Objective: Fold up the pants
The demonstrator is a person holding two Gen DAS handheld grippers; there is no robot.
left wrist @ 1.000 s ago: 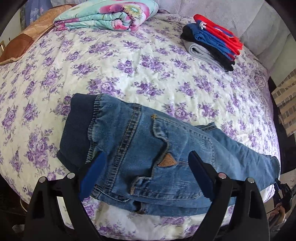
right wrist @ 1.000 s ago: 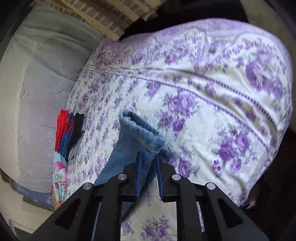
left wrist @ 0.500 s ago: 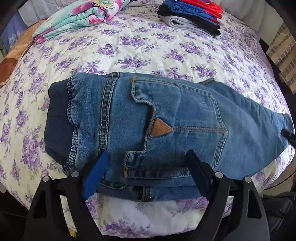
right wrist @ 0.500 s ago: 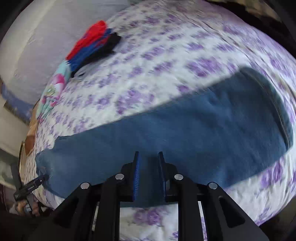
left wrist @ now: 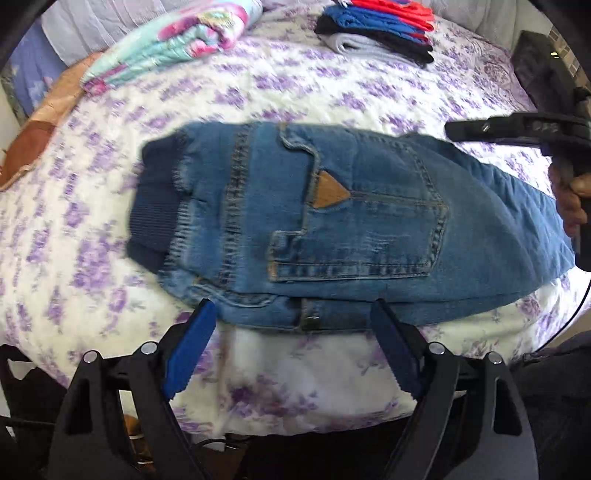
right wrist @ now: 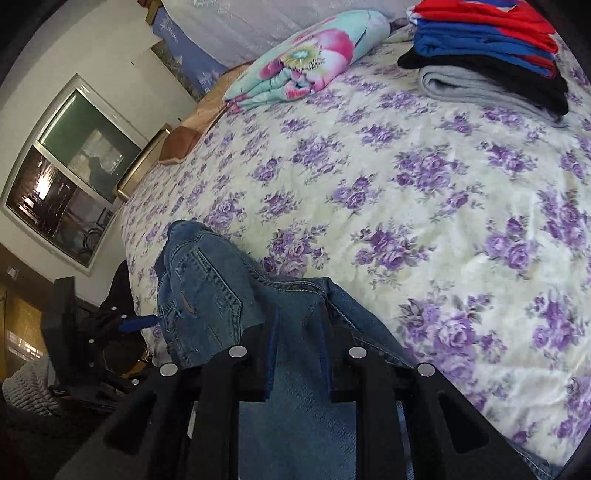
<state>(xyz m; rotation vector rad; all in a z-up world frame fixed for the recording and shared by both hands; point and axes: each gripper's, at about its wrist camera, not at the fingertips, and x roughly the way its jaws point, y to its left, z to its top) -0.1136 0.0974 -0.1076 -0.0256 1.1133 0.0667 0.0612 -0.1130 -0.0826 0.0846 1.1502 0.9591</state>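
Right tool (right wrist: 297,343) has swung the leg across; it pinches denim, draping it toward the waist at 9 o'clock. I see pants (left wrist: 332,236) flat near the bed (left wrist: 258,96) edge. Left tool (left wrist: 291,332) spread, just short of them, gripping nothing.

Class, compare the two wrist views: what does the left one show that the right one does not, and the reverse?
Left only: the jeans' back pocket with its tan patch, the ribbed waistband, and a hand on the right gripper.
Right only: a window, and denim pinched in the right gripper.
Both: jeans, floral bedspread, folded blanket, stacked clothes.
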